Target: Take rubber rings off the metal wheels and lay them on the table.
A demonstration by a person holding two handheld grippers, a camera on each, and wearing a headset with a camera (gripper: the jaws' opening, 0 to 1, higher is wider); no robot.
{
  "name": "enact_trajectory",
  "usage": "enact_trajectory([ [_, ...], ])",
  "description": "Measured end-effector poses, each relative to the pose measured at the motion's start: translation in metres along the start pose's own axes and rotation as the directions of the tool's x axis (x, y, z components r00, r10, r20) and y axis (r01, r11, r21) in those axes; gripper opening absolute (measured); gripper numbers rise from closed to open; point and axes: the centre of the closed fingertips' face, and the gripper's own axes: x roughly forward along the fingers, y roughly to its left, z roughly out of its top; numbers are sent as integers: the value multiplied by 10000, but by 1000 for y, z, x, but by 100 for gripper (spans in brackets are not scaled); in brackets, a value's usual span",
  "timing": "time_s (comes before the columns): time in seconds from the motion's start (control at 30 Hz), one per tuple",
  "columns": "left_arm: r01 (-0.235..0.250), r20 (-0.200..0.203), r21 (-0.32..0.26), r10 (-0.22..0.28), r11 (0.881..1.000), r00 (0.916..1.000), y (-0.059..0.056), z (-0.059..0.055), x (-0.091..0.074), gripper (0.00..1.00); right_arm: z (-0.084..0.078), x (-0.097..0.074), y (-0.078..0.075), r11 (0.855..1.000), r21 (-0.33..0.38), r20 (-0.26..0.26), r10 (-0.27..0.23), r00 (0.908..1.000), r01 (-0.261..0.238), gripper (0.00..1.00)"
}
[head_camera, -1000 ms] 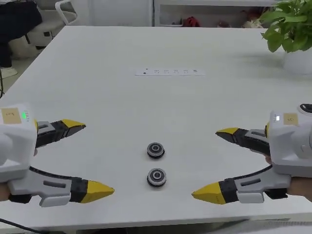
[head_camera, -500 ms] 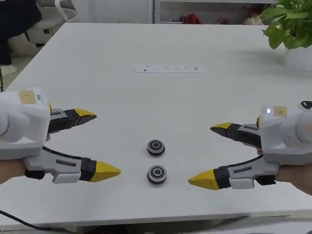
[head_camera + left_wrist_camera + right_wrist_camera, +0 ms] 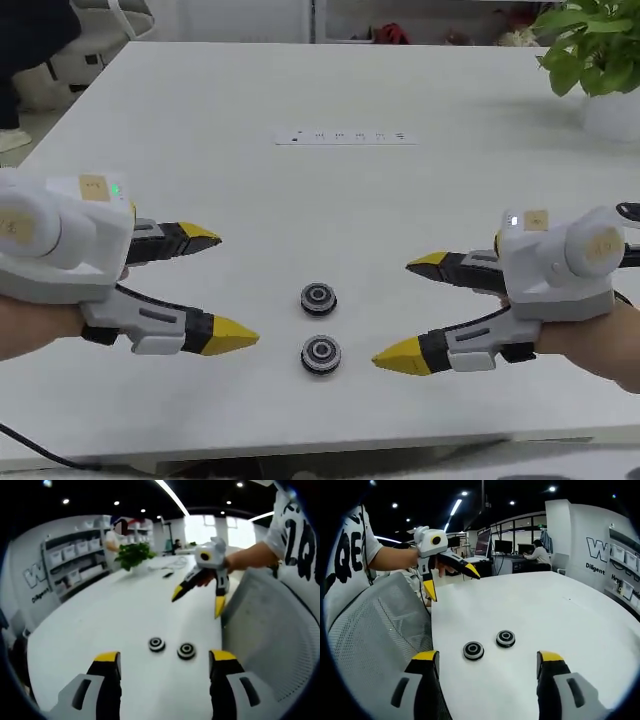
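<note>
Two small round metal wheels (image 3: 318,298) (image 3: 321,353), each with a black rubber ring (image 3: 306,355) around its rim, lie flat on the white table (image 3: 330,210) in the gap between your tongs. They sit close together but apart, in a line running away from you. Your left tongs (image 3: 228,289) hover to one side of the pair, jaws spread wide with nothing between them. Your right tongs (image 3: 400,311) face them from the other side, just as wide and just as empty. The lower yellow tip of each tongs points toward the nearer wheel, near it but not touching. In each gripper view both wheels lie ahead of that view's own yellow-tipped jaws, framed between them, with the opposite tongs hanging beyond, above the table.
</note>
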Motion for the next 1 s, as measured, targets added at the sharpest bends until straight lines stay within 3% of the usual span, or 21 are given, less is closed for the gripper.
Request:
enact_trajectory([
  [0.67,784,-396,-328,-796,9964,9960,-6,-14,29,62,-22,26,1,9961,305,-583,839,9948,-822,58],
  [1.0,1415,-574,-378,-1435,9892,9880,-15,-19,44,55,-30,38,4,9922,282,-952,1237,9878,-1215,51],
])
